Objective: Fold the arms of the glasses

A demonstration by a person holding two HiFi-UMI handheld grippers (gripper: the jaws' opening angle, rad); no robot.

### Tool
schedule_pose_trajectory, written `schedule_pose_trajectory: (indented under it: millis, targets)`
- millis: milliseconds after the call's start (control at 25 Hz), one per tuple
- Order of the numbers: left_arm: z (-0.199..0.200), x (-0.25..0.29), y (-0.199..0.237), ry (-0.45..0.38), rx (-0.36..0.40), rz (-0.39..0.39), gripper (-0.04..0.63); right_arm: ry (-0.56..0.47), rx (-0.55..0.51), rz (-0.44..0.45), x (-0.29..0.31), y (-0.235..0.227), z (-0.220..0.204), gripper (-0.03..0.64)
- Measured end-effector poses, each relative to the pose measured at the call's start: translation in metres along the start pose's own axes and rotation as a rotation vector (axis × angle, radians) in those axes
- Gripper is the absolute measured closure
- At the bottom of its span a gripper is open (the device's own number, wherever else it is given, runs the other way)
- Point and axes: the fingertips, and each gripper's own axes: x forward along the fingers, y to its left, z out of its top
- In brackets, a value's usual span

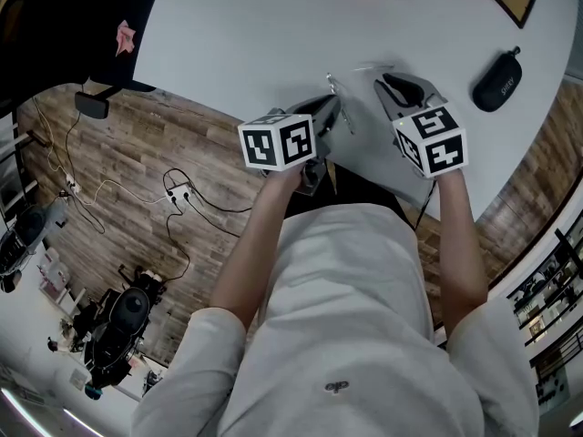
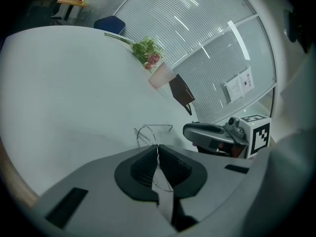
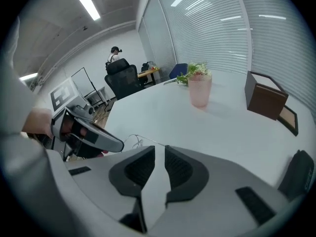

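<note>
The glasses (image 2: 146, 132) are thin wire-rimmed ones, held just above the white table (image 1: 273, 35) near its front edge. My left gripper (image 2: 157, 149) is shut on the wire rim, which runs down between its pads. In the head view the frame (image 1: 333, 87) sticks out past the left gripper (image 1: 332, 107). One thin arm (image 3: 143, 142) reaches across to the tip of my right gripper (image 3: 159, 154). The right gripper's jaws stand a narrow gap apart with only table showing between them. In the head view the right gripper (image 1: 387, 85) sits close to the right of the frame.
A black glasses case (image 1: 496, 82) lies to the right on the table. A pink vase with flowers (image 3: 200, 90) and a brown box (image 3: 264, 100) stand at the far side. The table's front edge runs just beneath both grippers, with wooden floor and cables below.
</note>
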Motion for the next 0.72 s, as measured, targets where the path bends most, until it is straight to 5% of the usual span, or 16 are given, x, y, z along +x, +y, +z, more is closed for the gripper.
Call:
schedule_pose_trajectory:
  millis: [720]
  targets:
    - [-0.001,0.001,0.001,0.008,0.001,0.0,0.568,0.134,-0.433,-0.109,0.015,-0.017,0.002,0.532]
